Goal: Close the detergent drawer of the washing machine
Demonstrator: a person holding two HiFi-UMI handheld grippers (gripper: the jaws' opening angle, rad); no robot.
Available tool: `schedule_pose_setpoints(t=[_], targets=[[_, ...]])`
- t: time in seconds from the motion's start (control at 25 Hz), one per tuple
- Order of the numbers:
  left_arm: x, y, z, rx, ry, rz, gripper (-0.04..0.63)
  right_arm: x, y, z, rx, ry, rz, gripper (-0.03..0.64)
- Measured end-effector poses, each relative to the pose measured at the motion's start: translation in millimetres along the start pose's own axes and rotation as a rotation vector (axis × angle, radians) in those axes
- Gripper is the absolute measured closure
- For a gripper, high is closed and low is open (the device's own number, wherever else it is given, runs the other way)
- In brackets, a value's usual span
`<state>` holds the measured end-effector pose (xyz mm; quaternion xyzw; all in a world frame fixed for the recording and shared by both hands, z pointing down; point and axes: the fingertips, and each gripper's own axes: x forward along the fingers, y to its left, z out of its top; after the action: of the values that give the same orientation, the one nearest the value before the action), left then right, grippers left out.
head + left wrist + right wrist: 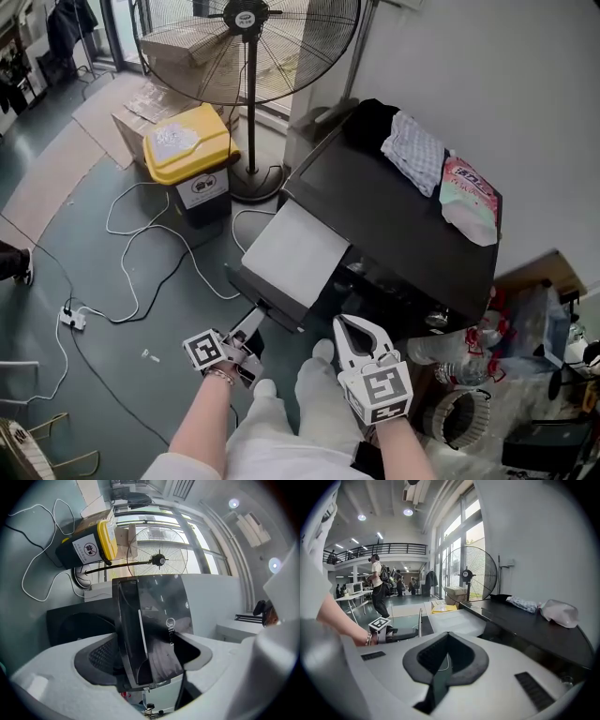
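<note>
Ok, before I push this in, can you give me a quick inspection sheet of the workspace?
Surface: washing machine top, black, with a checked cloth and a pink bag lying on it.
Job's things: detergent drawer pulled out, not yet closed.
Clutter: plastic bottles and other odds on the floor to the machine's right.
Grippers: left gripper shut on the detergent drawer's dark front; right gripper with jaws together, empty, clear of the drawer.
Cables: white cable loops across the floor to a power strip.
Surroundings: yellow-lidded bin, pedestal fan, cardboard boxes.
</note>
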<state>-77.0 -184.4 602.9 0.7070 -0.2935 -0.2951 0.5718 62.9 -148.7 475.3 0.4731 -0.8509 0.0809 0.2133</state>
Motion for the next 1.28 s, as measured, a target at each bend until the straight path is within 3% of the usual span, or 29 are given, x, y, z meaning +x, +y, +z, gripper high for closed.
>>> schedule_pose_setpoints(t=[0.92,1.28], targets=[[45,12,11,0.027,0.009,0.052,0.233,13,-34,-11,0.063,0.023,-0.053,0.623],[82,-1,19,0.091,0.016,0.104,0.283,11,-45,-8,0.065,0.017,-0.071,0.623]])
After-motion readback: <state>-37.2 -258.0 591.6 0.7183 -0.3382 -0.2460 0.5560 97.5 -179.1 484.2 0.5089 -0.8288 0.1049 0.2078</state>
